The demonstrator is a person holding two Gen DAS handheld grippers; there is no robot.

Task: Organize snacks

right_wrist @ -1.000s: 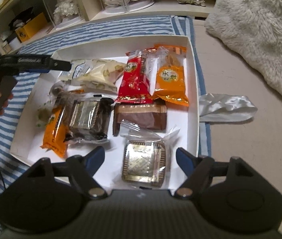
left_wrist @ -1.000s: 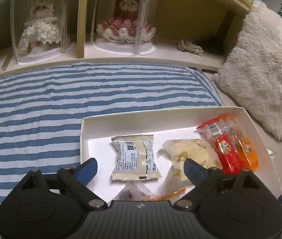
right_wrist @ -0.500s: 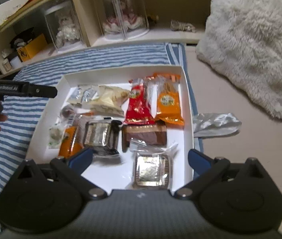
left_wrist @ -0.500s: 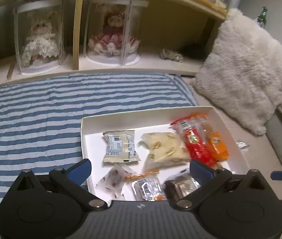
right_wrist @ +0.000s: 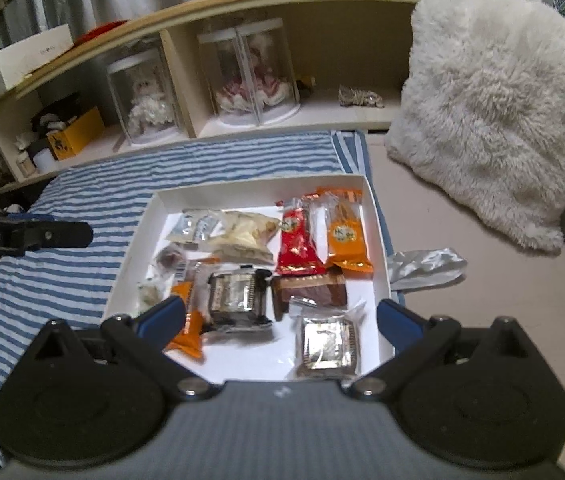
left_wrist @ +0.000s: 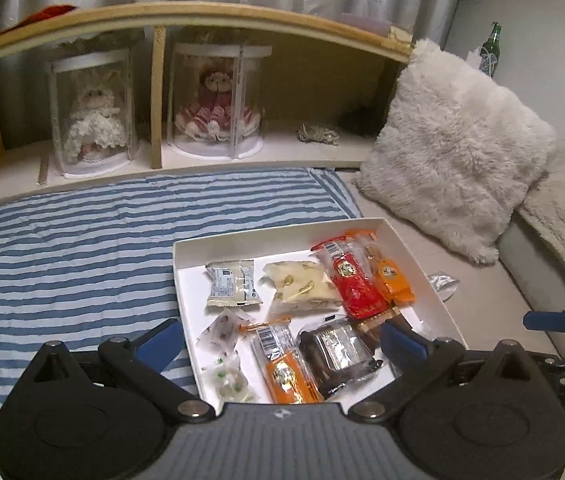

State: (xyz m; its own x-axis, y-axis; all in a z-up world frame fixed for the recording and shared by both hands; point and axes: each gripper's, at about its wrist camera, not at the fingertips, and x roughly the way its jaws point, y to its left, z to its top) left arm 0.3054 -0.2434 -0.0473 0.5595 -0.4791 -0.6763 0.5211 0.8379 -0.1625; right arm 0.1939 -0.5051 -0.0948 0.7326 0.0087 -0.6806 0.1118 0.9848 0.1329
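Snacks fill a shallow white tray (right_wrist: 378, 236) resting on a blue-striped blanket (left_wrist: 82, 248): a red packet (right_wrist: 296, 240) and an orange packet (right_wrist: 345, 234) with unreadable characters, plus a barcoded white sachet (left_wrist: 232, 284). The left gripper (left_wrist: 282, 344) and right gripper (right_wrist: 280, 318) both hang above the tray's near edge, jaws spread wide and empty. Only the right wrist view shows a foil-wrapped square biscuit (right_wrist: 328, 346), a crumpled silver wrapper (right_wrist: 426, 266) outside the tray, and partial lettering "enRobot.AI" on the left gripper's side.

Both tongs (left_wrist: 282, 340) farther from tray (left_wrist: 278, 236)
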